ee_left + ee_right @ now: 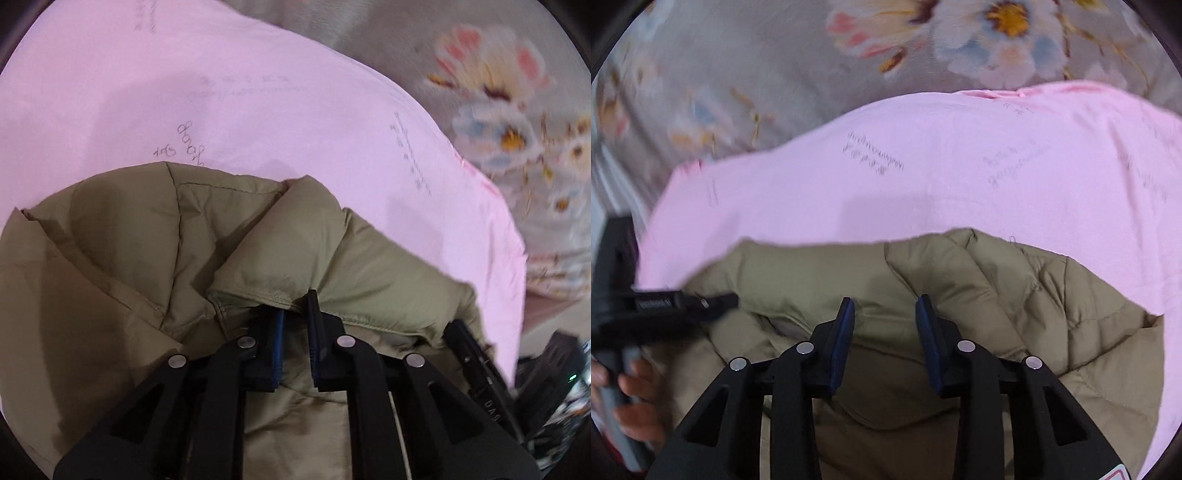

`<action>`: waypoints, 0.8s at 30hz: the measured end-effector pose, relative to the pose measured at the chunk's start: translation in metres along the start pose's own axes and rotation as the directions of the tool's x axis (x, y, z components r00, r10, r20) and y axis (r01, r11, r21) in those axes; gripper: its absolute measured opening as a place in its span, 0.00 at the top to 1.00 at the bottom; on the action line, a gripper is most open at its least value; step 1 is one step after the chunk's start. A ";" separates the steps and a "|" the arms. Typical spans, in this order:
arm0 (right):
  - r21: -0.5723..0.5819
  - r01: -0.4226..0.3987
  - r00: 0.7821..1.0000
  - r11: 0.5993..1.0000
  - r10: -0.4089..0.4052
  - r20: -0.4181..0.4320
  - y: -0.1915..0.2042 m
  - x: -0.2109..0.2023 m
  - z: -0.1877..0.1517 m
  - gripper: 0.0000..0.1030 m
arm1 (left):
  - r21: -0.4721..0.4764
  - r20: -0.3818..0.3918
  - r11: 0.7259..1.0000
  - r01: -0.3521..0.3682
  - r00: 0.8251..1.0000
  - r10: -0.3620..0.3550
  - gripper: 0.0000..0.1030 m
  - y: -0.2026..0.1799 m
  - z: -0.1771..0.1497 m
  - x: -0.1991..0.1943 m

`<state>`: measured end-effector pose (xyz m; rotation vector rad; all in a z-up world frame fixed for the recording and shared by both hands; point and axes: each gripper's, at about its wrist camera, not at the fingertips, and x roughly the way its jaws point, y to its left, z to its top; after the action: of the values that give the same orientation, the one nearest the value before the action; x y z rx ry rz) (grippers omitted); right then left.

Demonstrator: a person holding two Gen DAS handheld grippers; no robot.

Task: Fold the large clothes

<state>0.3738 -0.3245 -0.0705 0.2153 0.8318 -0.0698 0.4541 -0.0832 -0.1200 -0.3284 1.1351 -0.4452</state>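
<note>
On pink sheet [258,110] over floral bedding [738,74]: olive jacket [960,295]; left gripper [297,308] pinching hem, right gripper [884,314] agape.

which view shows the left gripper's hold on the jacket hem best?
Left wrist. The left gripper has its fingertips at the stitched hem of the olive jacket, close up. The right wrist view shows only that gripper's side at the frame edge; its jaws are hidden. The right gripper is open.

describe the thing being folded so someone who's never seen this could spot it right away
Find the pink sheet with faint grey writing, spread over the grey floral bedding. On its near part lies the puffy olive-khaki quilted jacket, the only padded, stitched item there, directly ahead of both tools.
</note>
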 end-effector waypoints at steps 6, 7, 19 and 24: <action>-0.056 0.094 0.995 0.994 -0.095 -0.005 0.005 0.009 -0.005 0.71 | 0.135 0.121 0.985 -0.110 0.988 0.094 0.90 -0.014 -0.017 0.004; -0.059 0.102 0.995 0.993 -0.102 -0.002 0.005 0.010 -0.006 0.71 | 0.149 0.139 0.981 -0.123 0.985 0.102 0.90 -0.017 -0.018 0.005; -0.093 0.166 0.986 0.982 -0.165 0.020 0.015 0.018 -0.009 0.70 | 0.244 0.279 0.927 -0.286 0.936 0.216 0.90 -0.036 -0.033 0.014; -0.071 0.140 0.990 0.988 -0.139 0.020 0.012 0.019 -0.007 0.69 | 0.246 0.288 0.922 -0.300 0.931 0.226 0.90 -0.040 -0.034 0.016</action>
<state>0.3836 -0.3107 -0.0869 0.0883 0.8319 -0.1726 0.4218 -0.1267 -0.1267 0.0254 0.8331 -0.3103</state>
